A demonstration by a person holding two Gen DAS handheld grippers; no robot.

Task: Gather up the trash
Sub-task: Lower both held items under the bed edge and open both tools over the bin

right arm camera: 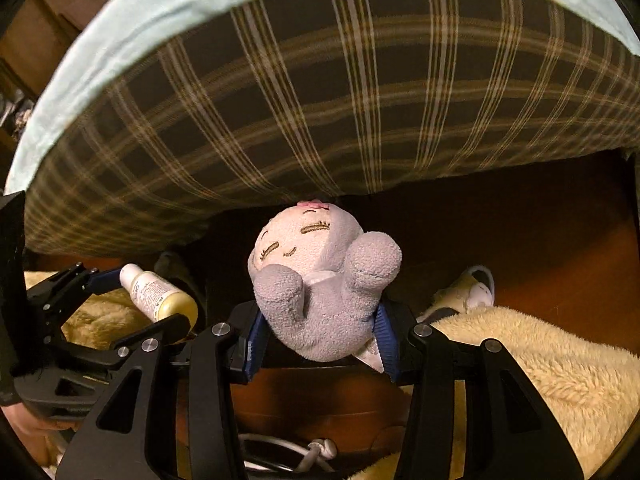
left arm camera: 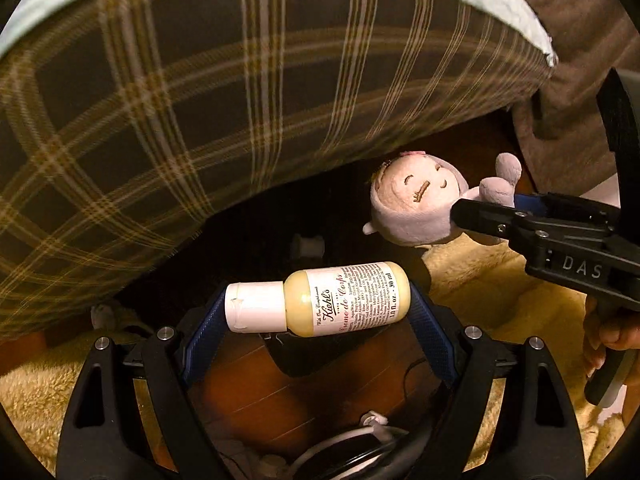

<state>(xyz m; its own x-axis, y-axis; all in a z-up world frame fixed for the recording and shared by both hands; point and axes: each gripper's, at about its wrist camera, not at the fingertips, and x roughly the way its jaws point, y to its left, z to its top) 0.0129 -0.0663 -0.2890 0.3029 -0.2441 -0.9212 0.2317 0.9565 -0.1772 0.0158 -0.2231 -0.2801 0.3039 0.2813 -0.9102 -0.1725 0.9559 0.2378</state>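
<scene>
The small pale-yellow lotion bottle with a white cap (left arm camera: 318, 300) lay crosswise between the blue-padded fingers of the left gripper (left arm camera: 316, 304), whose jaws were closed on its two ends. Its long axis ran almost level across the left wrist view, cap to the left, base to the right. Only that view showed the printed label (Kiehl's, 30 ml); the right wrist view caught the same bottle (right arm camera: 160, 294) at a slant, cap up and away.

The grey plush doll with a stitched sleeping face and pink bow (right arm camera: 320, 280) was pinched at its body by the right gripper (right arm camera: 320, 340), head pointing away from the camera, arms raised. From the left it appeared side-on (left arm camera: 416, 200).

Behind both hung a dark plaid cloth with a pale blue edge (right arm camera: 340, 100). Below lay a cream fleecy blanket (right arm camera: 540, 360), a brown wooden floor (left arm camera: 280, 380) and white cables (right arm camera: 320, 450).
</scene>
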